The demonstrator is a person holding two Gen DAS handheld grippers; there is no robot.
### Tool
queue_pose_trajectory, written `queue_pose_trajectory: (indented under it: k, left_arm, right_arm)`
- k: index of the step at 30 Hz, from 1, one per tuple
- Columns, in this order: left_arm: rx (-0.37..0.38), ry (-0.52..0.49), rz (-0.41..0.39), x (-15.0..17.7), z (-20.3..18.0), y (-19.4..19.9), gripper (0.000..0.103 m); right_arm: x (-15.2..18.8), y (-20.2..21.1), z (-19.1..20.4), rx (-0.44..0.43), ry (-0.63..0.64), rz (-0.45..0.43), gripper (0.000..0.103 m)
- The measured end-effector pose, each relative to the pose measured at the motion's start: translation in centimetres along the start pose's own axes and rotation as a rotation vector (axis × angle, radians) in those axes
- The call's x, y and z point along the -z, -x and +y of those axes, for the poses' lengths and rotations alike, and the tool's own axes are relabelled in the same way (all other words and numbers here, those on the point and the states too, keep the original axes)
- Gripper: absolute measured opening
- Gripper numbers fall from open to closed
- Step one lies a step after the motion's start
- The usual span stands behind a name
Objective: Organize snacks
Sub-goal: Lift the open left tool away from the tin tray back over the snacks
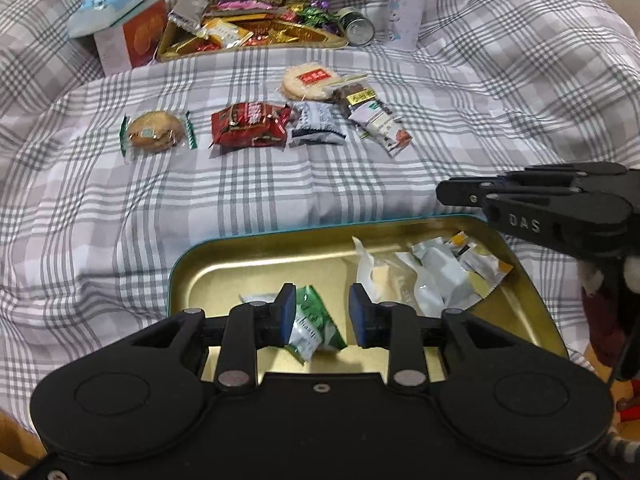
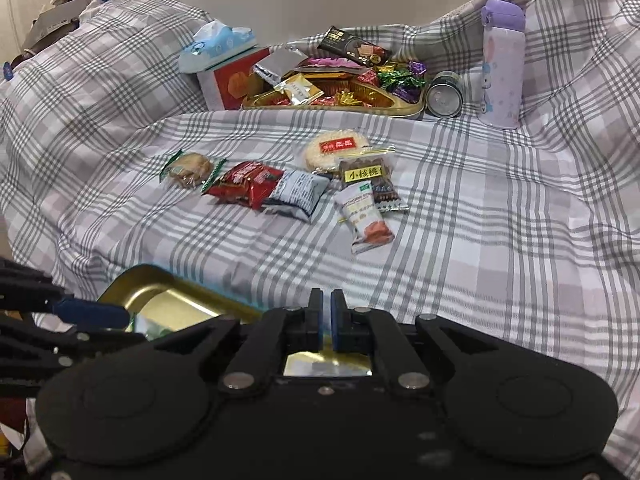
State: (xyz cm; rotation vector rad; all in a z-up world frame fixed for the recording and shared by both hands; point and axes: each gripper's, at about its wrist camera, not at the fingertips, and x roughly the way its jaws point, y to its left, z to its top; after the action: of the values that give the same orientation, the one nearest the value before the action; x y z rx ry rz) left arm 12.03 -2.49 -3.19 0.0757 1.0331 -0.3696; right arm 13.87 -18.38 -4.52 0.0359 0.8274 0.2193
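The left claw (image 1: 320, 312) hangs released over the gold tin (image 1: 240, 256), a green-and-white packet (image 1: 314, 326) lying loose between its fingers. In the right view, the right claw (image 2: 326, 320) is clenched empty above the tin's rim (image 2: 132, 280).

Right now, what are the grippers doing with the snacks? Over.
Left gripper open over gold tin, green packet between its fingers. Right gripper shut, empty, at the tin's edge. Six snacks left on the cloth, red packet among them. Nothing blocking.
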Motion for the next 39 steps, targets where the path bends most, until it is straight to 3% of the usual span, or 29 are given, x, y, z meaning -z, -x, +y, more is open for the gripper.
queue_pose_trajectory:
  k: [8,9,11,12,17,30,39]
  left_arm:
    - [-0.024,0.045,-0.001,-0.2,1.3,-0.1,0.039]
    - [-0.029,0.048,-0.005,-0.4,1.4,-0.2,0.039]
    - [-0.038,0.056,-0.015,-0.9,1.7,-0.2,0.039]
    - [-0.041,0.06,-0.022,-1.2,1.8,-0.2,0.039]
    - [-0.072,0.056,-0.066,-3.3,2.4,-0.6,0.039]
    - [-0.115,0.081,-0.105,-8.0,4.7,-3.7,0.039]
    - [-0.117,0.125,-0.09,-7.9,6.2,-4.9,0.039]
  right_arm:
    - [0.7,0.6,0.8,-0.03,0.028,0.011,0.012]
    - [0.7,0.6,0.9,-0.025,0.037,0.01,0.016]
    - [0.5,0.7,0.9,-0.011,0.035,-0.004,0.048]
    - [0.4,0.7,0.8,-0.003,0.025,-0.019,0.056]
    - [-1.4,0.2,0.3,0.027,0.001,-0.053,0.067]
    - [-4.5,-3.7,0.2,0.15,0.084,-0.084,0.064]
    - [-4.7,-5.9,-0.5,0.164,0.027,-0.031,0.064]
